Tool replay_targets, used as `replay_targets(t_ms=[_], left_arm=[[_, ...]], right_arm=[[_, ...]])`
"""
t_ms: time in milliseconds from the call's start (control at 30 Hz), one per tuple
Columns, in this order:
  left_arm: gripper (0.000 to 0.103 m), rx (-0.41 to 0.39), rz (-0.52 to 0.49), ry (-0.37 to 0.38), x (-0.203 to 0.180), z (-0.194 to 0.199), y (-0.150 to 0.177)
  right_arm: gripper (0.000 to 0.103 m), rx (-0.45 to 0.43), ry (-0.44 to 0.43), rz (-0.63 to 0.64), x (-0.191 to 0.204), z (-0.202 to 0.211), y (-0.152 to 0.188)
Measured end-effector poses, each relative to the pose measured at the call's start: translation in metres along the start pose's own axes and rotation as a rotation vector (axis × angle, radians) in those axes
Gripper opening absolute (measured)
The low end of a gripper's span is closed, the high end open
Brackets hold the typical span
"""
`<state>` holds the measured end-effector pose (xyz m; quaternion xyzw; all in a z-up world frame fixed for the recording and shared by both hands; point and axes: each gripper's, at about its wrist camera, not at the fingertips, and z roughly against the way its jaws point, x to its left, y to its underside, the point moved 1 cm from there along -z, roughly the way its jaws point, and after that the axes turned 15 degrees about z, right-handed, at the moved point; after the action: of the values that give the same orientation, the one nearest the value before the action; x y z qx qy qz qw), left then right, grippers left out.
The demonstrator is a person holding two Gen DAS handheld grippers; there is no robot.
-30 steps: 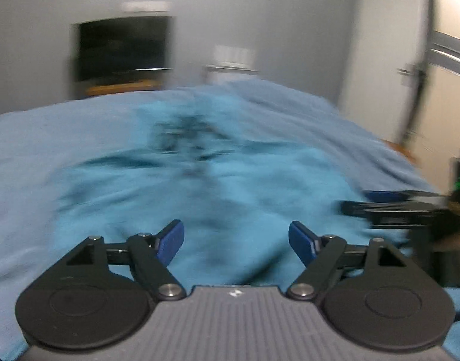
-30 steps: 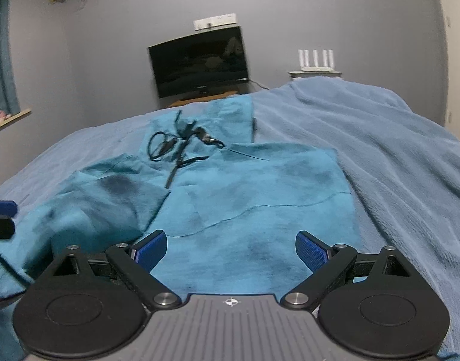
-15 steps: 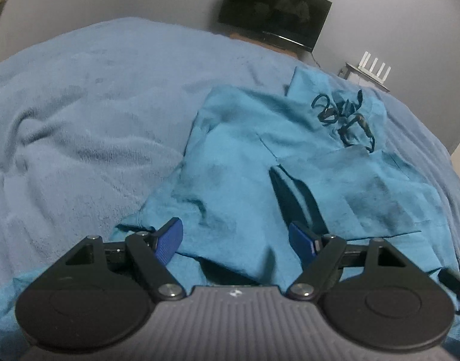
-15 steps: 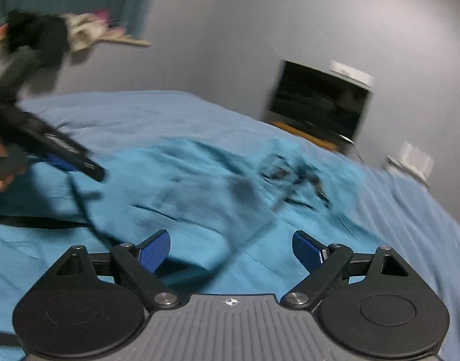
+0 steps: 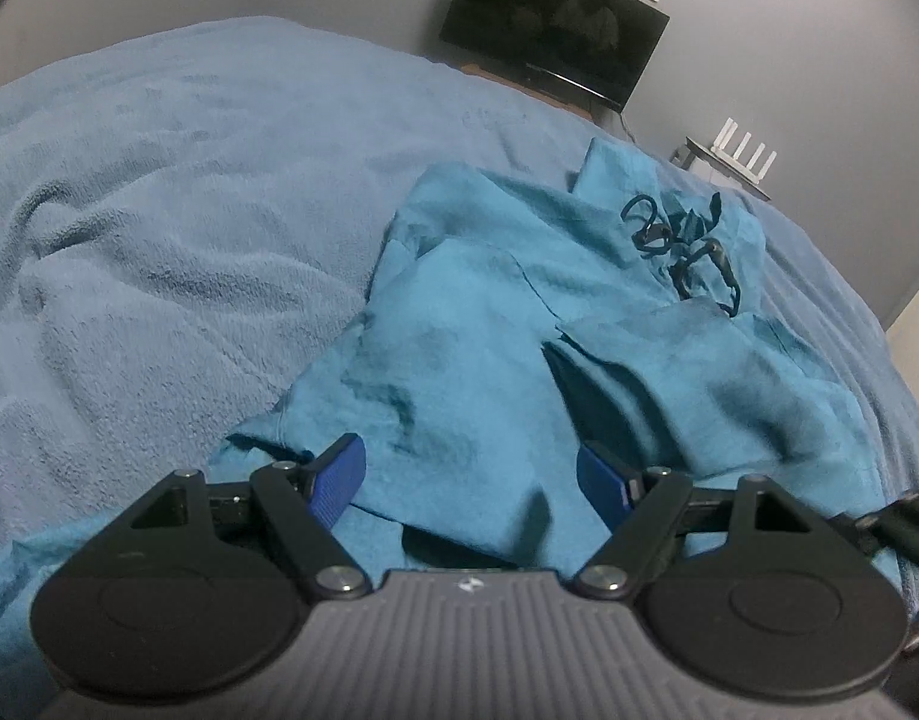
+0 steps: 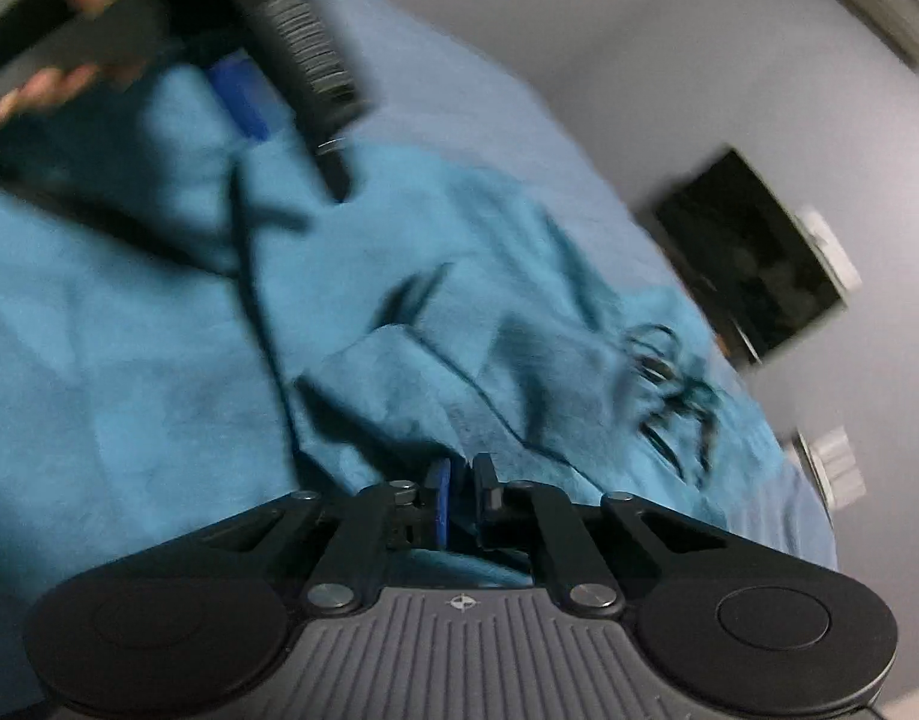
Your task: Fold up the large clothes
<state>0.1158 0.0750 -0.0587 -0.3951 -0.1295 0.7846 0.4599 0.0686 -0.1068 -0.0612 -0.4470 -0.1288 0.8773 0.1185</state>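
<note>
Right gripper [image 6: 462, 495] rolled, jaws just closing on garment [image 6: 159, 360] — view blurred.

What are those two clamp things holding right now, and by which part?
The right gripper has just closed its fingers on a fold of the teal garment near its edge. The left gripper stands open over the garment, holding nothing.

Right wrist view blurred; hand [image 6: 45, 90] cut off.

Matt teal cloth garment [image 5: 477, 372]; fuzzy fleece blanket [image 5: 177, 228].
</note>
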Motion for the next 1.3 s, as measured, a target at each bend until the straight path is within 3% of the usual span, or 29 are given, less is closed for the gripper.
replay_targets(t_ms=[167,267,367,433,467,567,667,800,933,967,1000,1033,1067,1100,1167,1300], left_arm=[[0.077,0.006,-0.006,0.005,-0.001,-0.001,0.001],[0.077,0.009,-0.005,0.0,-0.001,-0.002,0.001],[0.077,0.01,-0.004,-0.003,-0.001,-0.003,0.001],[0.077,0.011,-0.01,-0.009,-0.003,-0.003,0.002],[0.077,0.011,-0.015,-0.013,-0.004,-0.004,0.002],[0.077,0.012,-0.029,-0.019,-0.005,-0.004,0.003],[0.077,0.012,-0.03,-0.022,-0.006,-0.005,0.003],[0.077,0.013,-0.038,-0.025,-0.006,-0.006,0.004],[0.077,0.012,-0.036,-0.02,-0.005,-0.007,0.004],[0.077,0.012,-0.036,-0.019,-0.004,-0.007,0.005],[0.077,0.011,-0.035,-0.018,-0.004,-0.007,0.005],[0.077,0.011,-0.035,-0.017,-0.004,-0.007,0.005],[0.077,0.011,-0.035,-0.014,-0.004,-0.007,0.005],[0.077,0.011,-0.037,-0.011,-0.004,-0.006,0.006],[0.077,0.01,-0.039,-0.01,-0.005,-0.006,0.007],[0.077,0.009,-0.03,-0.008,-0.005,-0.006,0.007]], right_arm=[[0.003,-0.015,0.134,-0.41,-0.051,0.039,0.046],[0.001,0.067,0.217,-0.698,-0.076,0.056,0.094],[0.015,0.141,0.193,-0.987,-0.086,0.063,0.15],[0.031,0.136,0.172,-1.1,-0.086,0.065,0.172],[0.034,0.122,0.16,-1.118,-0.087,0.065,0.176],[0.047,0.033,0.112,-1.019,-0.08,0.071,0.154],[0.057,-0.035,0.022,-0.813,-0.069,0.069,0.11],[0.085,-0.066,-0.086,-0.515,-0.038,0.06,0.051],[0.087,-0.031,-0.133,-0.215,0.011,0.039,0.019],[0.086,0.001,-0.138,-0.171,0.019,0.028,0.016],[0.075,0.034,-0.137,-0.141,0.028,0.02,0.015],[0.051,0.062,-0.134,-0.13,0.033,0.014,0.016],[0.036,0.074,-0.138,-0.15,0.033,0.012,0.019],[0.011,0.064,-0.15,-0.187,0.028,0.011,0.022],[0.002,0.011,-0.093,-0.263,0.015,0.022,0.026],[0.001,-0.101,-0.017,-0.514,-0.025,0.054,0.057]])
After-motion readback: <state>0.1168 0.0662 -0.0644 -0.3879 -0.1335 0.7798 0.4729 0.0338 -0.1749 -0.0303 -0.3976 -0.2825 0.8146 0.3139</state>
